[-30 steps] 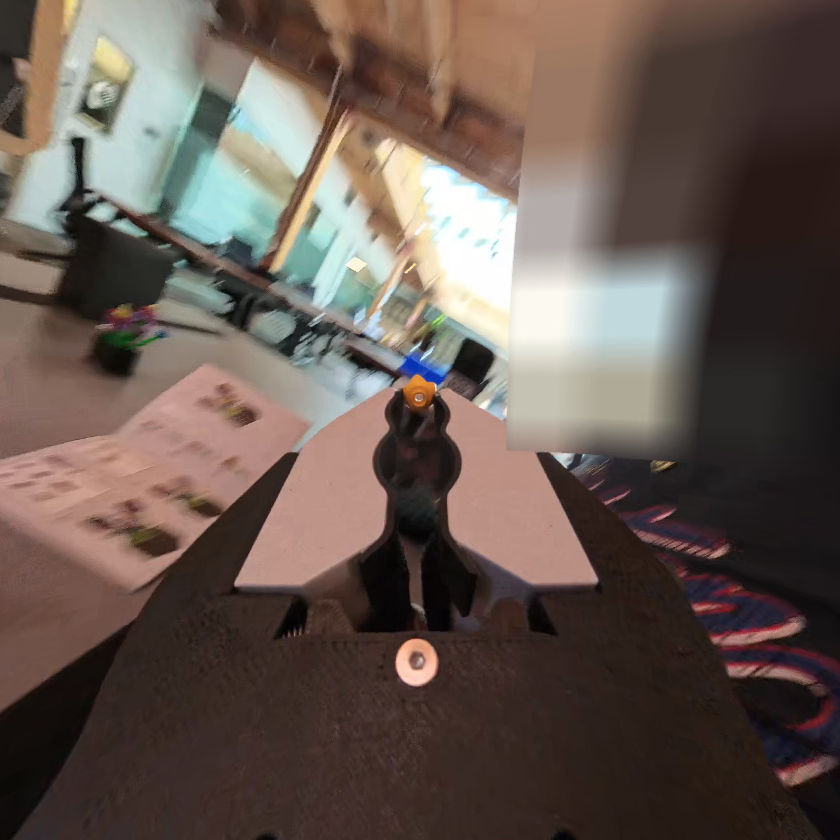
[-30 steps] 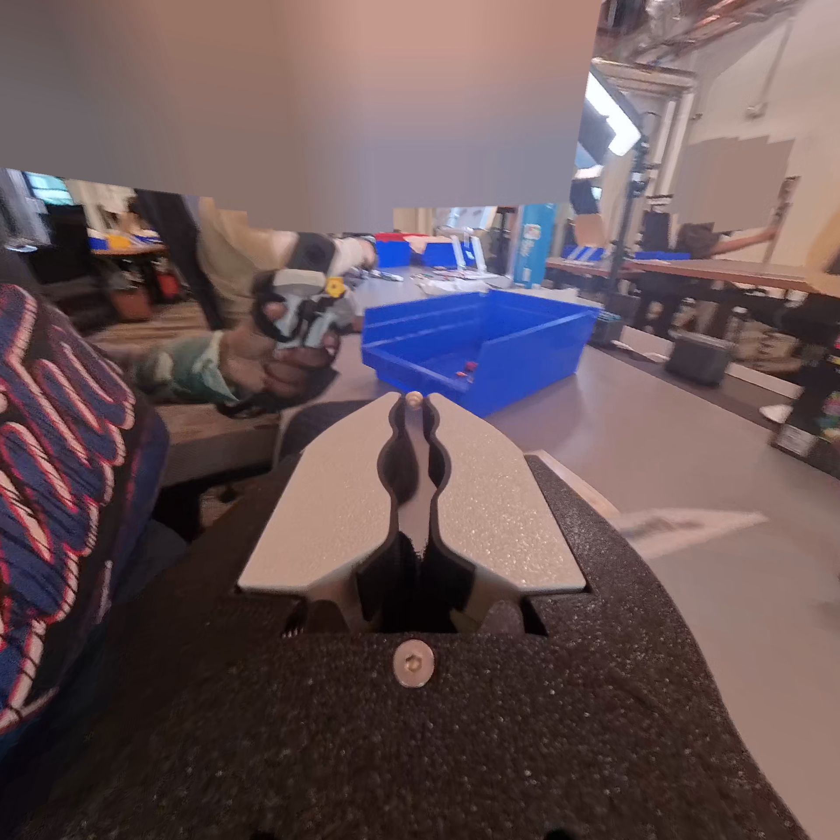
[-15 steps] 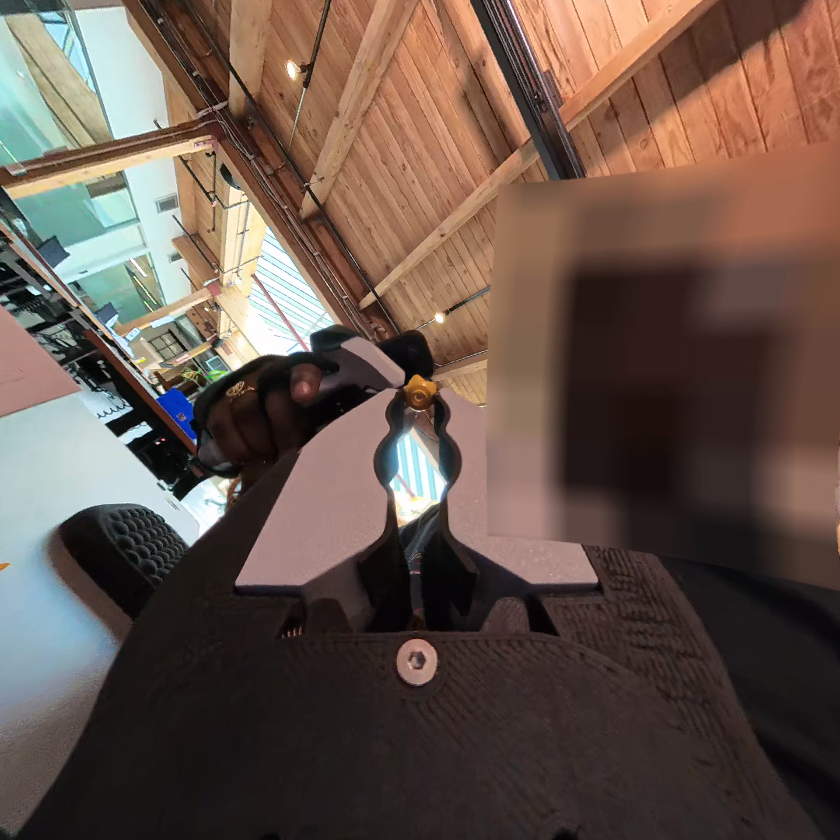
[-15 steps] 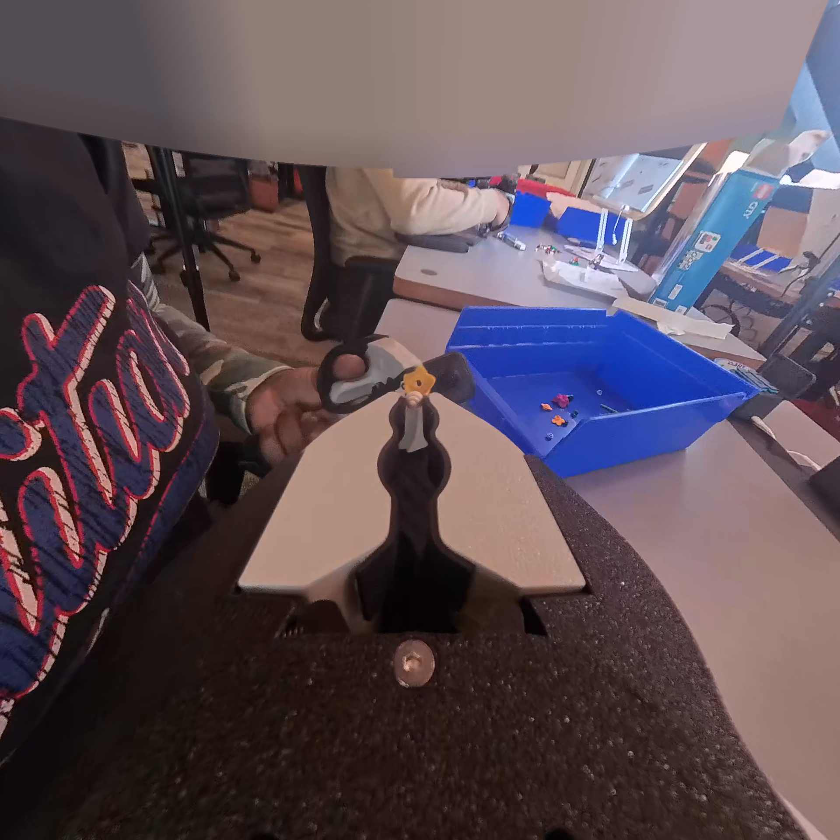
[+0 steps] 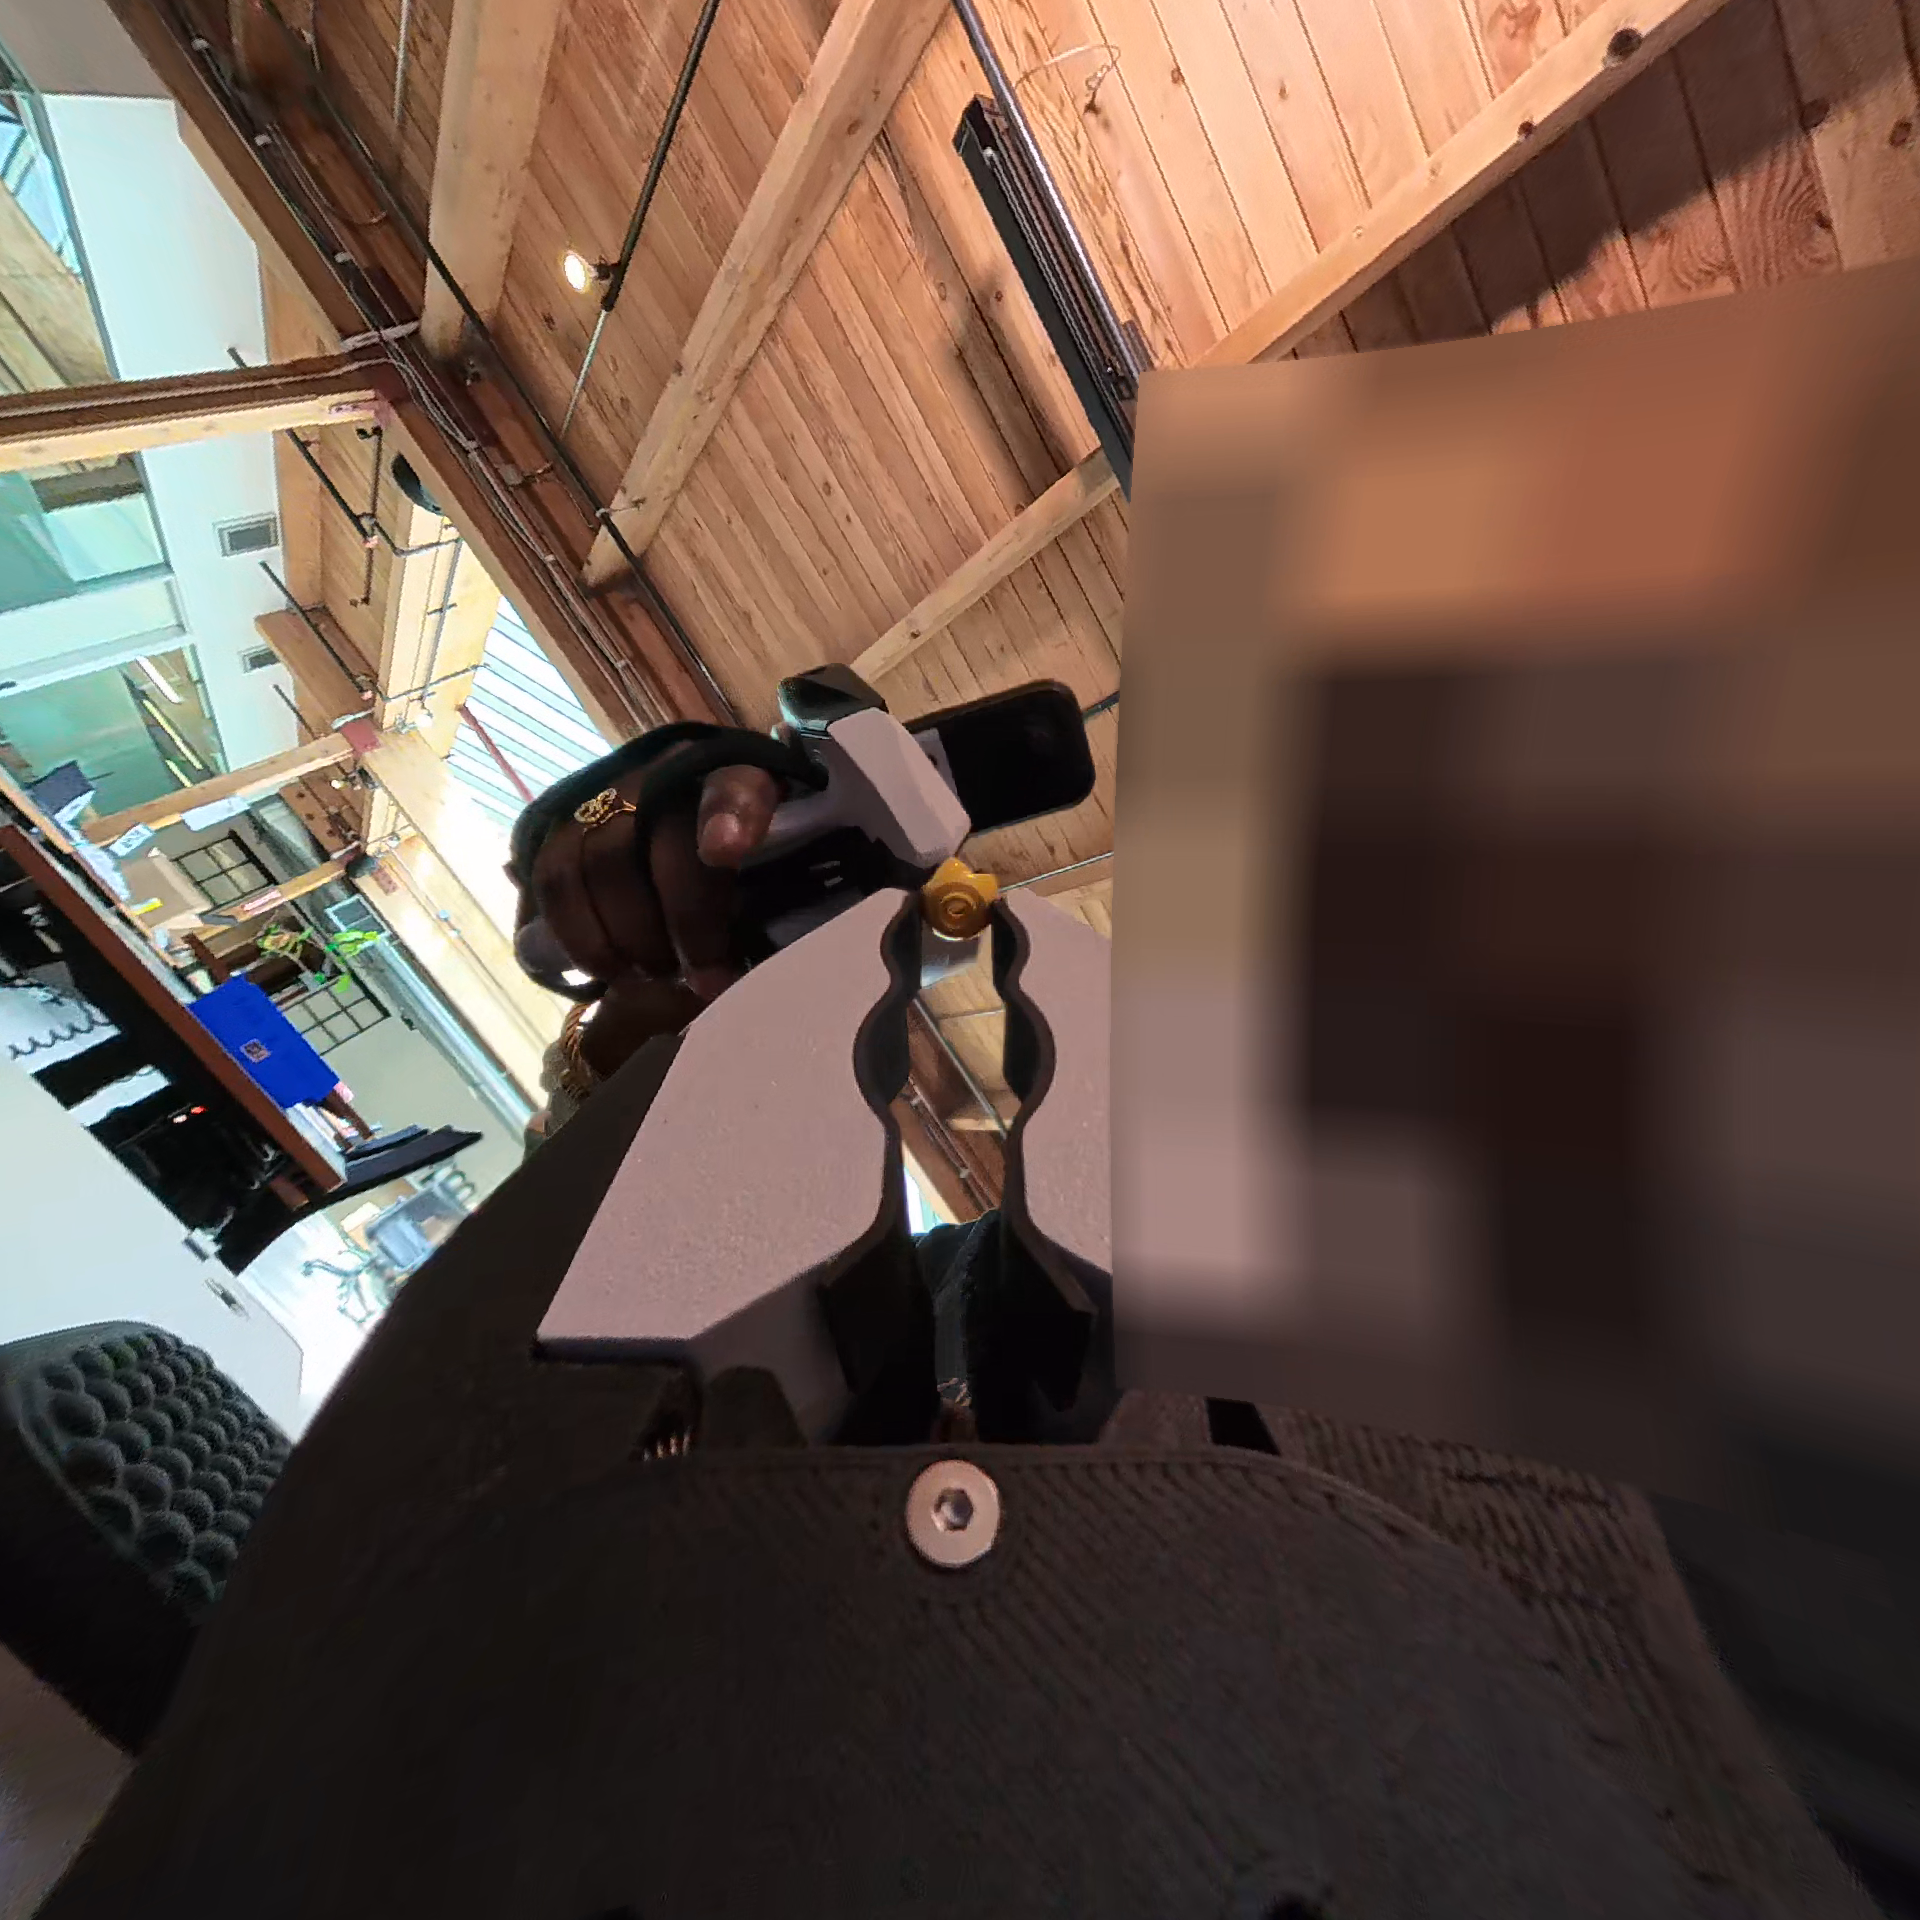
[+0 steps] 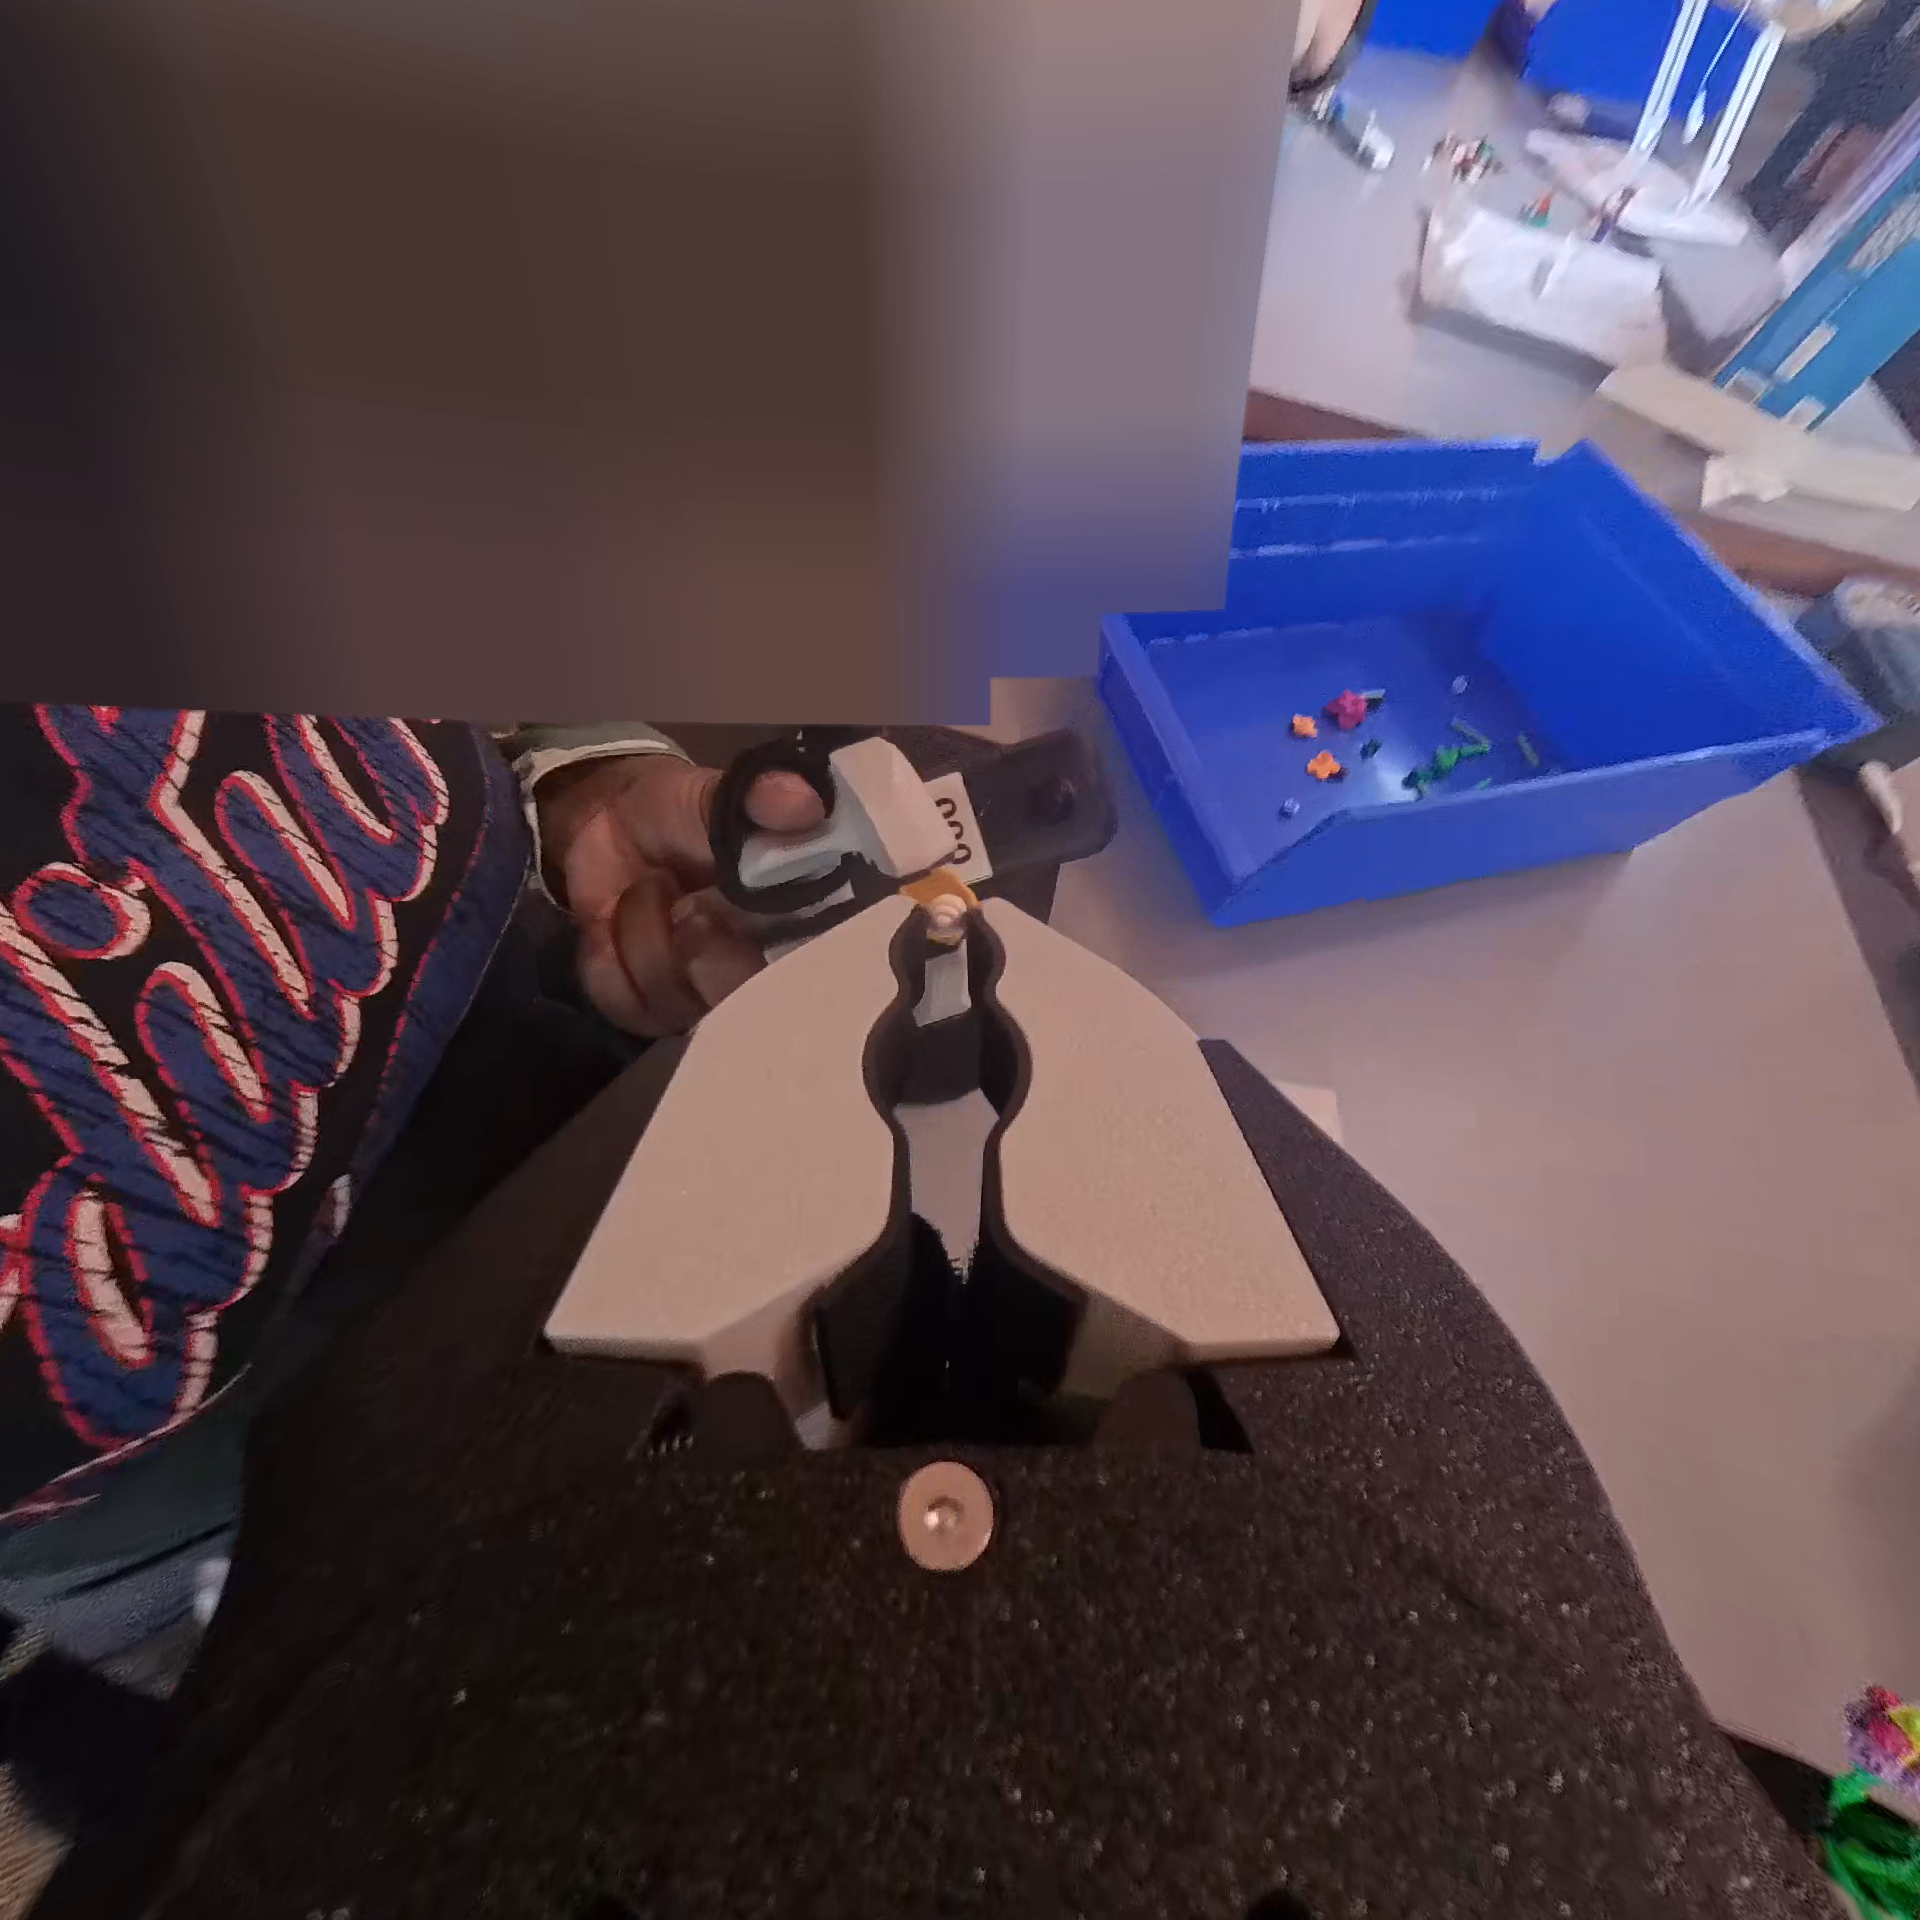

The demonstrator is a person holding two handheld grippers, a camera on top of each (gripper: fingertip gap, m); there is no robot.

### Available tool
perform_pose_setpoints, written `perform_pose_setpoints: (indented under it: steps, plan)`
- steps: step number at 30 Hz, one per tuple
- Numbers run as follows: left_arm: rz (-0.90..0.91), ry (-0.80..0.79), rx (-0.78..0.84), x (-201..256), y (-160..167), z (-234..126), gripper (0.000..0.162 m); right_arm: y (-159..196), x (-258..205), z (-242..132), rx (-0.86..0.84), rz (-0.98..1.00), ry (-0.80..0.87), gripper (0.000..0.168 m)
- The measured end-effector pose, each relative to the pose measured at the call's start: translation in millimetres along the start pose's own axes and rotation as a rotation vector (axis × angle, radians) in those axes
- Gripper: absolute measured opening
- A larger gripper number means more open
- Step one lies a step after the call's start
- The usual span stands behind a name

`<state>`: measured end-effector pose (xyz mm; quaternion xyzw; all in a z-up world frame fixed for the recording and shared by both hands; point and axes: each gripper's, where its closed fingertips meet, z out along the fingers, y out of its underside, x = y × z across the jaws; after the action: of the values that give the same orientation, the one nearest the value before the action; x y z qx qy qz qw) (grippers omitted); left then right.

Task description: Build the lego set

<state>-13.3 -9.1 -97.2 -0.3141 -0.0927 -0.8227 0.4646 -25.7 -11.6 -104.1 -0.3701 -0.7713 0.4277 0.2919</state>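
My left gripper [image 5: 956,923] points up at the ceiling and is shut on a small yellow flower-shaped piece [image 5: 958,902] at its tips. My right gripper [image 6: 943,920] is shut on a tiny white stud piece [image 6: 945,916]. It faces the left gripper tip to tip, so the white piece meets the yellow piece [image 6: 932,889]. In each wrist view the other gripper's grey fingers [image 5: 894,805] [image 6: 883,810] show just beyond, held in a hand. Both are held in the air near a person's dark patterned shirt [image 6: 208,987].
A blue bin [image 6: 1714,790] with several loose small pieces stands on the grey table [image 6: 1507,1143] to the right. A colourful flower build [image 6: 1886,1756] peeks in at the bottom right. A black dotted chair back [image 5: 125,1455] is at the lower left. Both grippers' tips are close together, under 4 cm apart.
Both grippers have come together tip to tip. The left one swung up from the table and booklet towards the ceiling. The right one tilted down and closed in on the yellow piece.
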Motion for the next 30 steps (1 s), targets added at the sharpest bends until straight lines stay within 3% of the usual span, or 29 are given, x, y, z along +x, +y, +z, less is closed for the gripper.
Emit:
perform_pose_setpoints:
  steps: [5,15,30]
  plan:
    - [-0.038,0.058,0.018,-2.4,0.6,10.1,0.013,-0.2,2.4,-9.3,-0.112,0.079,-0.052,0.007]
    - [-0.062,0.183,0.074,-7.2,-5.3,35.2,0.013,-6.1,13.2,-32.6,-0.296,0.042,-0.001,0.008]
    - [-0.095,0.233,0.062,-14.0,-1.1,47.6,0.013,-5.9,12.5,-43.4,-0.284,0.031,0.065,0.008]
